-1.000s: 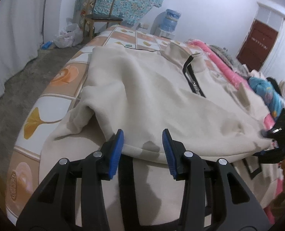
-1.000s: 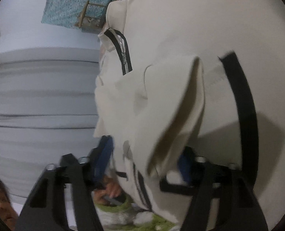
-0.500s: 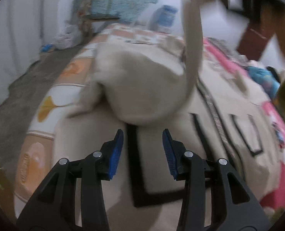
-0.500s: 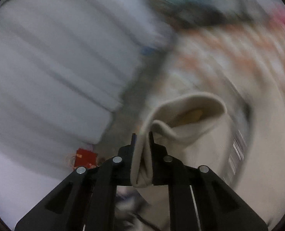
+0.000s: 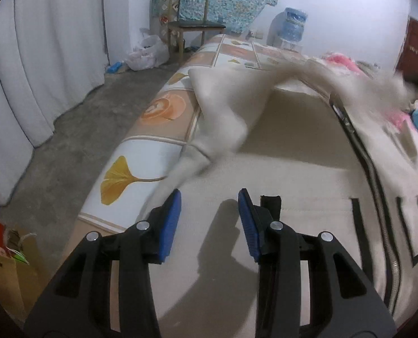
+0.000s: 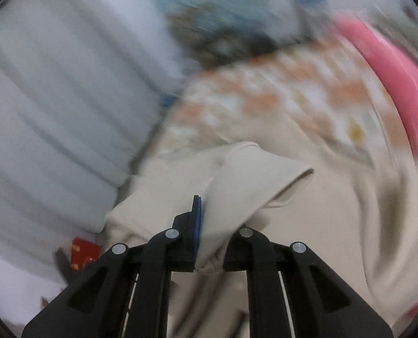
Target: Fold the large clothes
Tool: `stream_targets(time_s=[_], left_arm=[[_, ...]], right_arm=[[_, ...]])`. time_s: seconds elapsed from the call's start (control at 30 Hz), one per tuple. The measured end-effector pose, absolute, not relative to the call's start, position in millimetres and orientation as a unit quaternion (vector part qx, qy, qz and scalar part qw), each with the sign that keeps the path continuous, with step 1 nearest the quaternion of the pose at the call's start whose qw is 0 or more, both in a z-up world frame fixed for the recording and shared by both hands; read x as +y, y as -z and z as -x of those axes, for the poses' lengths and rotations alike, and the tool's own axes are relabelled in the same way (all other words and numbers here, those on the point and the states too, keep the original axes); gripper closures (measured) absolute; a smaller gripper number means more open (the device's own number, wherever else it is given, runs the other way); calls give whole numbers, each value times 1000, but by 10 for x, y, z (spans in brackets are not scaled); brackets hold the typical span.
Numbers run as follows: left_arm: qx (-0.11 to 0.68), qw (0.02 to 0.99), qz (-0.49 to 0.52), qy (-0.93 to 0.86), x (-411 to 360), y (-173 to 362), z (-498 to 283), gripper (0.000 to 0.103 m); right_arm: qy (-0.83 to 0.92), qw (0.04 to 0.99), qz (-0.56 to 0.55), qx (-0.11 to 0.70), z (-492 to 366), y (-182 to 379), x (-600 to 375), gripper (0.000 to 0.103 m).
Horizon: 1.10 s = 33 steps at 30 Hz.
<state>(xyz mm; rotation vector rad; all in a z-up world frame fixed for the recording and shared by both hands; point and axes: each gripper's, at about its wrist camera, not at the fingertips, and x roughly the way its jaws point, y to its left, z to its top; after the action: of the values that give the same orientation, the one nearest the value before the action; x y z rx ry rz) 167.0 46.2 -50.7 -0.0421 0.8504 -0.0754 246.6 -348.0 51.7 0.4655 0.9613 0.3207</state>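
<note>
A large cream jacket (image 5: pixel 293 174) with a zip and black pocket trim lies spread on the bed. My left gripper (image 5: pixel 209 214) hovers just above its near part, jaws open, nothing between the blue pads. One cream sleeve (image 5: pixel 223 112) trails along the bed's left side. In the blurred right wrist view my right gripper (image 6: pixel 207 225) is shut on a fold of the cream jacket (image 6: pixel 254 186), which drapes out over the right finger and hides it.
The bed has a patterned orange and white sheet (image 5: pixel 141 166). Grey floor (image 5: pixel 76 129) and white curtains (image 5: pixel 25 64) lie to the left. A wooden chair (image 5: pixel 192 22) and water bottle (image 5: pixel 293 25) stand by the far wall. Pink bedding (image 5: pixel 341 59) is at the right.
My right gripper closed on the jacket fabric, lifted and swung it over, opening the jacket front to show the zip. The left gripper stayed open over the near hem.
</note>
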Motion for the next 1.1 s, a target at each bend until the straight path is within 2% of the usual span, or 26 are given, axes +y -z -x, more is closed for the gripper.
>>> stream_targets(time_s=[0.1, 0.23, 0.47, 0.57, 0.63, 0.7, 0.73, 0.93, 0.97, 1.1], left_arm=[[416, 909, 5, 31, 444, 502, -1684, 63], [418, 908, 11, 32, 480, 489, -1681, 63], [416, 909, 10, 34, 500, 499, -1615, 63], [417, 908, 13, 39, 521, 500, -1602, 63], [417, 908, 15, 42, 531, 502, -1597, 63], [416, 908, 14, 44, 535, 504, -1590, 63], [416, 908, 13, 44, 538, 504, -1585, 63], [416, 908, 13, 49, 544, 494, -1577, 63], [416, 908, 13, 50, 549, 494, -1570, 63], [416, 908, 12, 53, 548, 492, -1555, 63]], right_arm=[[-138, 849, -232, 455, -2329, -392, -3580, 92], [-135, 863, -230, 429, -2095, -488, -3680, 92], [-81, 842, -199, 495, -2134, -23, -3809, 92], [-62, 831, -194, 517, -2186, 149, -3861, 84], [-57, 824, -210, 524, -2185, 276, -3939, 84], [-56, 820, -212, 528, -2138, 312, -3945, 86], [-50, 821, -206, 530, -2137, 323, -3933, 91], [-30, 858, -137, 494, -2119, 22, -3799, 92], [-23, 857, -131, 499, -2134, 39, -3814, 91], [32, 838, -101, 535, -2177, 243, -3912, 76]])
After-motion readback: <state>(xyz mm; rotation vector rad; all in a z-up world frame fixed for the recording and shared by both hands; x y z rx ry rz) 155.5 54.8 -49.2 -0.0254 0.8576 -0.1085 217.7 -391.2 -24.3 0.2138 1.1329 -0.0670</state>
